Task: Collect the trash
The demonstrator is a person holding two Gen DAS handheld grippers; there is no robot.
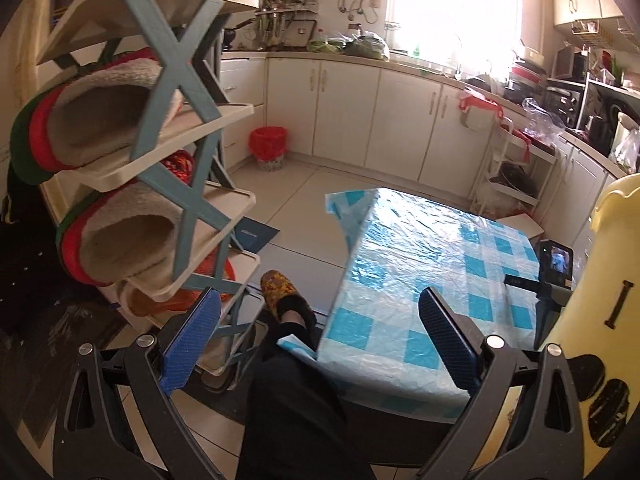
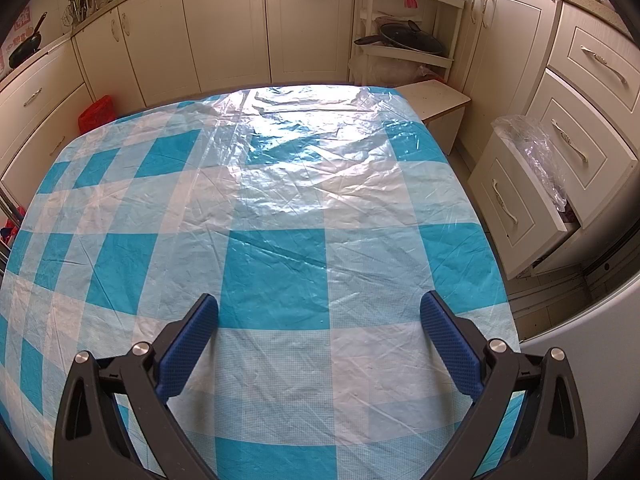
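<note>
Blue-and-white checked plastic sheet [image 2: 280,208] — one, wrinkled and glossy, covering one table; its top carries no loose items in either view. Near corner of the sheet hangs over the table edge beside the person's leg in the left wrist view.

Left claw [image 1: 320,340]: one, two blue-padded fingers [image 1: 192,340] spread wide apart, nothing between them. It hangs off the table's left edge, above the floor and one dark-trousered leg [image 1: 292,400] with one patterned slipper [image 1: 280,292].

Right claw [image 2: 320,344]: one, fingers [image 2: 450,344] likewise set well apart, holding nothing, poised over the near part of the sheet.

Trash bin [image 1: 268,146]: one, lined with a red bag, standing upright on the floor against the cream cabinets [image 1: 344,104], mouth facing up, well apart from the table. Open tiled floor [image 1: 292,196] lies between bin and table's far corner. In the right wrist view only its red liner shows past the table's far left edge.

Shoe rack [image 1: 180,184]: one, blue cross-braced frame with cream trays, fleecy slippers on several tiers — close on the left claw's left side, narrowing the room there.

Open drawer [image 2: 532,196]: one, pulled out at the right of the table, clear plastic [image 2: 532,148] bunched in it.

Small pale stool [image 2: 436,100]: one, just beyond the table's far right corner.

Small camera [image 1: 556,264]: one, by the table's right edge.
</note>
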